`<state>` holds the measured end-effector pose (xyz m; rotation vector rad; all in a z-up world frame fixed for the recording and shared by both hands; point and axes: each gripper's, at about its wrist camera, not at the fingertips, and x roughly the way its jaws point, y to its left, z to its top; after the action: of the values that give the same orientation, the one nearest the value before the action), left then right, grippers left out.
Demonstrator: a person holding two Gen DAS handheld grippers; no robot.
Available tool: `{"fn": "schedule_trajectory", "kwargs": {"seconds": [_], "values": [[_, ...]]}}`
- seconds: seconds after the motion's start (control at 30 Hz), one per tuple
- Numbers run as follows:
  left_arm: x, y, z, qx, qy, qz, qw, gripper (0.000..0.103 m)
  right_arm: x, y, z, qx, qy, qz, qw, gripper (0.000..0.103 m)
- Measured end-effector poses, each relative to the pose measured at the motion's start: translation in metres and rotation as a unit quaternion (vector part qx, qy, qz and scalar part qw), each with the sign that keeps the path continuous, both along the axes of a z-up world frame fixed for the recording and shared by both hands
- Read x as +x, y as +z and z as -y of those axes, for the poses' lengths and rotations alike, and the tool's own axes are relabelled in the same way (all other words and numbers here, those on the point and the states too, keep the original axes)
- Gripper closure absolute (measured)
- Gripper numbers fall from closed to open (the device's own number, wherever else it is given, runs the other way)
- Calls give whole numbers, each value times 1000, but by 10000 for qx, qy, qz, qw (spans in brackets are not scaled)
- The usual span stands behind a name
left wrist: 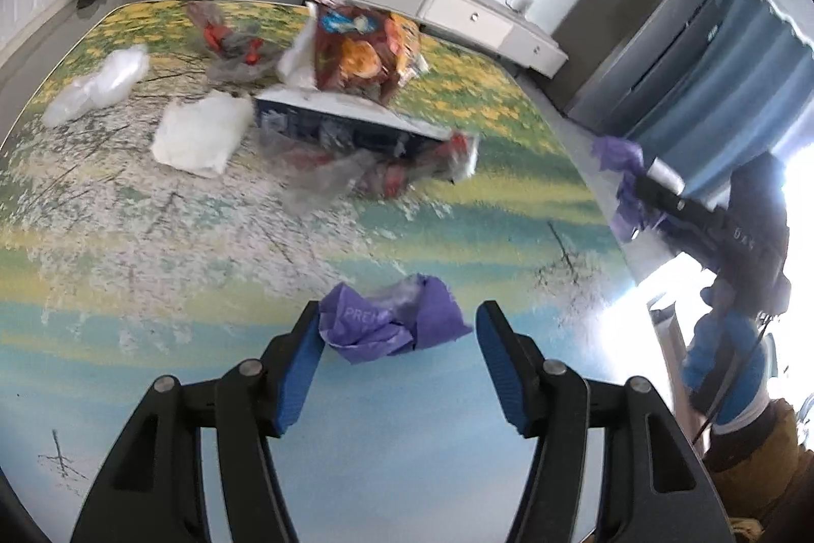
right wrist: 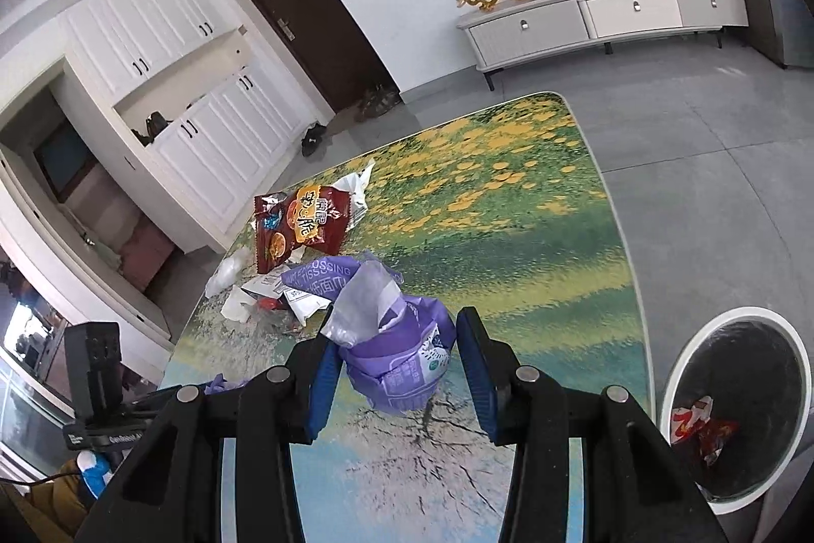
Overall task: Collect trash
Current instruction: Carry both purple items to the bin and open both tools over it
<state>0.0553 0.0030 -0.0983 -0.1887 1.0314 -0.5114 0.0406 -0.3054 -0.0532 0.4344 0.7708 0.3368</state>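
**Purple wrappers between both sets of open fingers**

Your left hand-held gripper [left wrist: 397, 339] sits low over the counter [left wrist: 152, 237] with its jaws spread wide. A crumpled purple wrapper [left wrist: 391, 324] lies on the counter between the blue pads [left wrist: 300, 365]; it looks to touch the left pad and stands clear of the right one, so nothing is clamped.

Your right hand-held gripper [right wrist: 397, 365] is also released, jaws apart. A purple tissue pack [right wrist: 402, 354] with a clear plastic flap at its top rests between them; you cannot tell whether either pad touches it.

Further along the counter lies the rest of the trash: a red snack bag [right wrist: 300, 227], a white crumpled tissue [left wrist: 198, 136], clear plastic wrap [left wrist: 102, 85] and a flat dark-blue box [left wrist: 346, 125], all near one another.

On the floor just beside the counter's edge stands a white-rimmed bin [right wrist: 737, 405] with a black liner, and a red wrapper [right wrist: 702, 431] is inside it.
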Motion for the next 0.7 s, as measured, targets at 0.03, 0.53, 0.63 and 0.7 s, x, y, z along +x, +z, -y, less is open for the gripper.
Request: {"fn": "schedule_trajectory", "kwargs": {"seconds": [0.03, 0.53, 0.63, 0.7], "values": [[-1, -1, 4, 119, -4, 33, 9999, 44, -2, 0, 2, -5, -19, 3, 10000, 61], [0, 19, 26, 249, 117, 77, 9996, 81, -51, 8, 76, -67, -648, 333, 9973, 61], [4, 34, 46, 146, -58, 102, 9998, 81, -64, 7, 103, -193, -944, 376, 9946, 61], [5, 46, 67, 114, -249, 213, 9994, 81, -72, 2, 123, -219, -1139, 352, 9926, 61]]}}
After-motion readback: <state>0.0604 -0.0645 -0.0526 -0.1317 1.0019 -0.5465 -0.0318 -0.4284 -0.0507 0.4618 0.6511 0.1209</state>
